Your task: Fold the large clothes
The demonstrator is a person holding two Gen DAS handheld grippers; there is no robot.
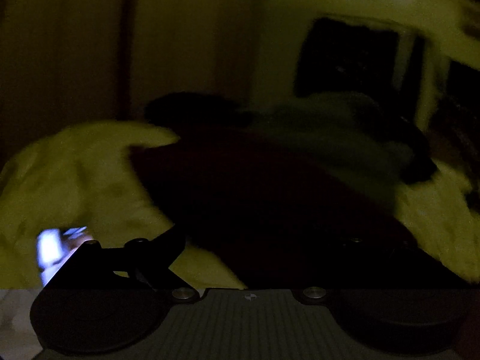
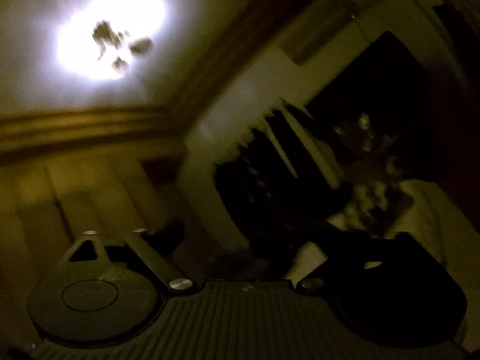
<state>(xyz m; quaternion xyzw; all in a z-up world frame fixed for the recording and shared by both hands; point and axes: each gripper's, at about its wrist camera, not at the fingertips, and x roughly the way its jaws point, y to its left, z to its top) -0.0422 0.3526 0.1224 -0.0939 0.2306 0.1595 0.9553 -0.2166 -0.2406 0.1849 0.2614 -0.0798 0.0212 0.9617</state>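
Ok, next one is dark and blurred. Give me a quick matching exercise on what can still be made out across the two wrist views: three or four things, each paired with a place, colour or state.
Things:
1. dark garment
2. bedding
3. ceiling light
4. left gripper

Descriptions:
A. glowing bright white, overhead in the right wrist view
B. yellow-green, rumpled, to the left and right of the dark cloth
C. nearly black, spread across the middle of the left wrist view
D. open, nothing between the fingers

Pairs: 1-C, 2-B, 3-A, 4-D
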